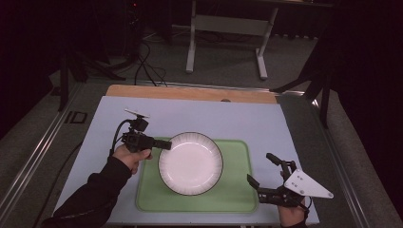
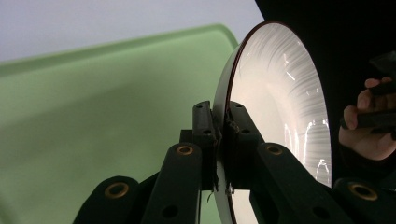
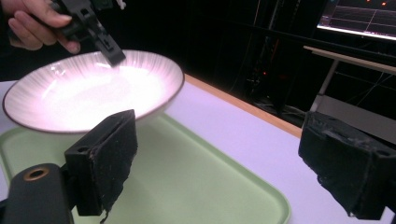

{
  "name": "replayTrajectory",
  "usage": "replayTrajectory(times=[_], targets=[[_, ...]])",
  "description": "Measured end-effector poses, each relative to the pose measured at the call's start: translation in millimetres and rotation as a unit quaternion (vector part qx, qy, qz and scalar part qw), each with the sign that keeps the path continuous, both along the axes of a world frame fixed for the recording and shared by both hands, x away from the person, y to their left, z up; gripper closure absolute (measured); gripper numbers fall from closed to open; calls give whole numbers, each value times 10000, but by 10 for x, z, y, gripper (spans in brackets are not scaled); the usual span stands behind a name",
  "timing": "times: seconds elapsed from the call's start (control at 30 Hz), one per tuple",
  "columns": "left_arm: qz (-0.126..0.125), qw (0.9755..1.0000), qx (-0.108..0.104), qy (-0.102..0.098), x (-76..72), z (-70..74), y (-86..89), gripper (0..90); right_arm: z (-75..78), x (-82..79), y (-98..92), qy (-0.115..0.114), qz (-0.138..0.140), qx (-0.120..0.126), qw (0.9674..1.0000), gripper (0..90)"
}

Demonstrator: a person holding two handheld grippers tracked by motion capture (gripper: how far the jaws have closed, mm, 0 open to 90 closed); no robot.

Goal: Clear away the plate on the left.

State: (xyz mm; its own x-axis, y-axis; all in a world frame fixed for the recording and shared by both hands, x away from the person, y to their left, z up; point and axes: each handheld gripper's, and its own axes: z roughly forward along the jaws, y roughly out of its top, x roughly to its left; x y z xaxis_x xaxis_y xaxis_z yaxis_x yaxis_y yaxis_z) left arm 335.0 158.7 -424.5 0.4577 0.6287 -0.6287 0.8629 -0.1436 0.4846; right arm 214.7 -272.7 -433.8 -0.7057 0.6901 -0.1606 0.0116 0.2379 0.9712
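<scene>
The white plate (image 1: 190, 163) is held above the green tray (image 1: 237, 192) on the surface, its rim clamped by the left gripper (image 1: 165, 145), while the right gripper (image 1: 262, 169) is kept wide apart beside the tray.

light: dim room, black surround, lit from overhead onto my pale blue table mat (image 1: 142, 114) | glare: white ribbed ceramic plate with dark rim (image 1: 190, 163) blown out, streaky highlights in left gripper view | blur: my near black jaws soft in both gripper views | shadows: faint on pale green plastic tray (image 1: 237, 190)
</scene>
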Motion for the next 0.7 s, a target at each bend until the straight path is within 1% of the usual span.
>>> replayTrajectory(times=[0.03,0.07,0.1,0.13,0.2,0.27,0.3,0.33,0.37,0.5,0.53,0.67,0.7], targets=[[0,10000,0,0,0,0,0,851,0,0,0,0,0,0,10000,114],[-20,10000,29,0,6,-57,-38,850,1,-2,1,-8,15,-8,10000,114],[-36,10000,41,15,9,-84,-53,850,0,-3,3,-12,19,-14,10000,115],[-36,10000,41,15,9,-84,-53,850,0,-3,3,-12,19,-14,10000,115],[-41,10000,26,33,20,-133,-79,849,0,-6,3,-15,21,-23,10000,115],[-18,9999,-14,103,42,-209,-107,850,2,-5,4,-21,24,-27,10000,114],[-18,9999,-14,103,42,-209,-107,850,2,-5,4,-21,24,-27,10000,114],[19,9999,5,131,52,-267,-132,850,2,-6,6,-25,26,-37,10000,115],[19,9999,5,131,52,-267,-132,850,2,-6,6,-25,26,-37,10000,115],[-30,9998,117,166,67,-358,-182,848,8,-14,2,-33,21,-48,10000,115],[-22,9997,153,191,71,-391,-199,847,8,-14,1,-36,22,-51,10000,115],[13,9996,207,185,87,-442,-210,846,9,-16,3,-33,30,-49,10000,115],[52,9995,229,211,96,-460,-209,847,10,-18,5,-38,29,-52,10000,114]])
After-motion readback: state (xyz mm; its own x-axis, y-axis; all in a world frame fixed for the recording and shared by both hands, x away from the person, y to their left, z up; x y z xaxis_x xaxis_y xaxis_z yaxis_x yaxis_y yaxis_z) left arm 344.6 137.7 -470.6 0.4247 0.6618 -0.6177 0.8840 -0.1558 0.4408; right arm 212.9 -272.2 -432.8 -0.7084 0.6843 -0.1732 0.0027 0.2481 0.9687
